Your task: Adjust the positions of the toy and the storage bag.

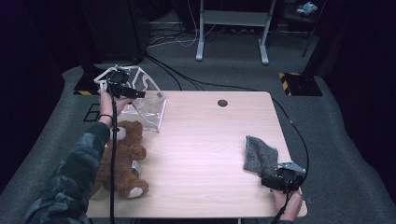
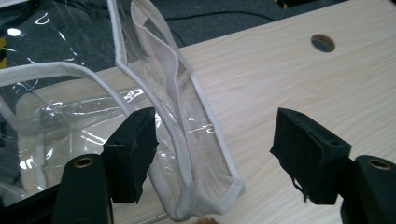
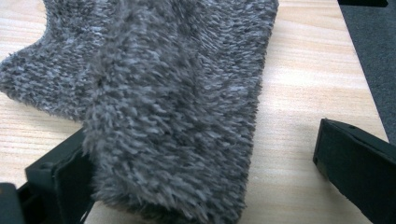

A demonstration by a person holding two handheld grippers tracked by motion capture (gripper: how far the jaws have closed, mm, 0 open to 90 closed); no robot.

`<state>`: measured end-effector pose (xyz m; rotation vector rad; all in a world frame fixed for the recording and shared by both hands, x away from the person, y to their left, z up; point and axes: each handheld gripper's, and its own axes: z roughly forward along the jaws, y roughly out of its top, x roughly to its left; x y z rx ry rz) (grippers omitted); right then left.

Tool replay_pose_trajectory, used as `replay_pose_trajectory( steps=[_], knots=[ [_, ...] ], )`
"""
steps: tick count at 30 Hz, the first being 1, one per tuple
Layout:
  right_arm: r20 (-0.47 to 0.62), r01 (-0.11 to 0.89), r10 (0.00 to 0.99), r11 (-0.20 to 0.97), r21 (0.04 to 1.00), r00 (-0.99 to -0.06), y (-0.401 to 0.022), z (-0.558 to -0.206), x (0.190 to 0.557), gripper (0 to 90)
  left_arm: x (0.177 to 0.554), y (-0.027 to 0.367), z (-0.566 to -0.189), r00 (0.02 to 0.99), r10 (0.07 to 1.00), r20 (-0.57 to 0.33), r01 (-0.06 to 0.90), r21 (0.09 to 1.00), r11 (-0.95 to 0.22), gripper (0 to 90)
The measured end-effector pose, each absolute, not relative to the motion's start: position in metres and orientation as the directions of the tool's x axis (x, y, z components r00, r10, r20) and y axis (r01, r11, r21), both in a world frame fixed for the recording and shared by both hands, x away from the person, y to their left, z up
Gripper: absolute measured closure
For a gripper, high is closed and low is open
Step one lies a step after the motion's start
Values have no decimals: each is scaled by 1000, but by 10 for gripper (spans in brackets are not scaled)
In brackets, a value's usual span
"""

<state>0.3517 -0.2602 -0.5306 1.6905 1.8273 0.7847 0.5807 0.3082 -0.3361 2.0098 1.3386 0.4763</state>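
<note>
A clear plastic bag [image 1: 150,111] with white trim stands at the table's back left corner. My left gripper [image 1: 137,94] hovers at its open top. In the left gripper view the bag's white rim [image 2: 187,140] runs up between the jaws of my left gripper [image 2: 217,140]; the left pad [image 2: 133,149] is right beside the rim, the right pad stands well off it over bare wood. A grey fuzzy cloth [image 1: 260,156] lies near the right edge. My right gripper [image 1: 275,179] sits just behind it, open, with the cloth [image 3: 163,102] draped over its left jaw and the right jaw apart.
A brown teddy bear [image 1: 125,158] lies at the front left of the wooden table [image 1: 205,149], beside the person's left sleeve. A round cable hole [image 1: 222,102] is near the far edge. Cables and a desk frame [image 1: 232,28] stand on the floor beyond.
</note>
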Motion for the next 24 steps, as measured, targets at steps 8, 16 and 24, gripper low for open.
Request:
replay_pose_trajectory(
  steps=[8, 16, 24],
  knots=[
    [8, 692, 997, 51, 720, -81, -260, -531, 352, 0, 586, 309, -341, 392, 918, -57, 670, 701, -243, 385],
    [7, 692, 997, 51, 720, -81, -260, -531, 352, 0, 593, 306, -349, 380, 923, -56, 689, 683, -243, 710],
    [8, 692, 997, 50, 720, -81, -260, -531, 352, 0, 597, 287, -351, 456, 890, -15, 636, 705, -314, 855]
  ],
)
